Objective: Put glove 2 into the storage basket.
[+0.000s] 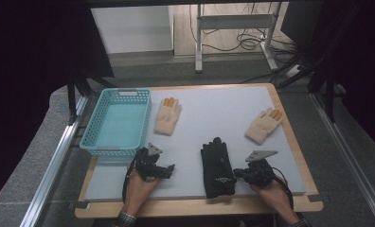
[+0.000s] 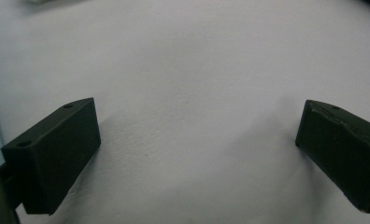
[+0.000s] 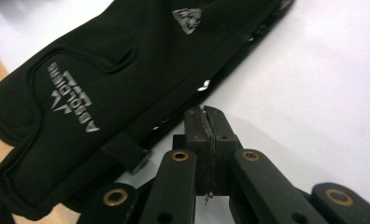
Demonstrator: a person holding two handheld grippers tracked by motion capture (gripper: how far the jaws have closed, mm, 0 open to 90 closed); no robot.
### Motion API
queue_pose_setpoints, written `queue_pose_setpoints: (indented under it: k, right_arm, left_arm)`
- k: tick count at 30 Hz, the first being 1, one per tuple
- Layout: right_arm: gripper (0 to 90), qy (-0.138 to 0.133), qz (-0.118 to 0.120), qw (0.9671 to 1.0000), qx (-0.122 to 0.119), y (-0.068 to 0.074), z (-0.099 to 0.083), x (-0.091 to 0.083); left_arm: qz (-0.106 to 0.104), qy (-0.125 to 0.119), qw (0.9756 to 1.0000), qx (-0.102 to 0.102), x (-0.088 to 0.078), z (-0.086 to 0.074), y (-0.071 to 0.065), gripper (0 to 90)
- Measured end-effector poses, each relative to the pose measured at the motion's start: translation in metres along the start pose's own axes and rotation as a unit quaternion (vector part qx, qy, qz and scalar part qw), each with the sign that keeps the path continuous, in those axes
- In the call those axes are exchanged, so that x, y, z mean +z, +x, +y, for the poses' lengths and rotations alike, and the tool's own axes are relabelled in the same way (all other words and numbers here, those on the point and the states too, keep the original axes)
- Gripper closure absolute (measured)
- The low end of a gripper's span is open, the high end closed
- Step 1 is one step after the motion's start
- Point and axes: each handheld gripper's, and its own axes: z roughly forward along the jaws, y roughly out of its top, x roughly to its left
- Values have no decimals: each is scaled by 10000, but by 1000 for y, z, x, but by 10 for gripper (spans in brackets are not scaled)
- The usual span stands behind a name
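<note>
Where the black glove (image 3: 122, 70) lies flat at the mat's near edge, right gripper (image 3: 206, 116) just beside its cuff, jaws pressed together on nothing, left gripper (image 2: 197, 154) jaws wide apart over bare mat, blue basket (image 1: 96, 124) holding nothing.

Left gripper (image 1: 169, 169) low, fingers (image 2: 52, 158) spread wide; right gripper (image 1: 237, 174) fingers (image 3: 195, 126) pressed together, empty.
</note>
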Motion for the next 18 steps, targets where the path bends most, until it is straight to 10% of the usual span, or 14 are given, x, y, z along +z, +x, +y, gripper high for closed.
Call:
queue_pose_setpoints:
  k: [18]
  right_arm:
    - [864, -35, 344, 9991, -238, 26, 11, 20]
  left_arm:
    - [63, 1, 9999, 156, -9, -8, 16, 0]
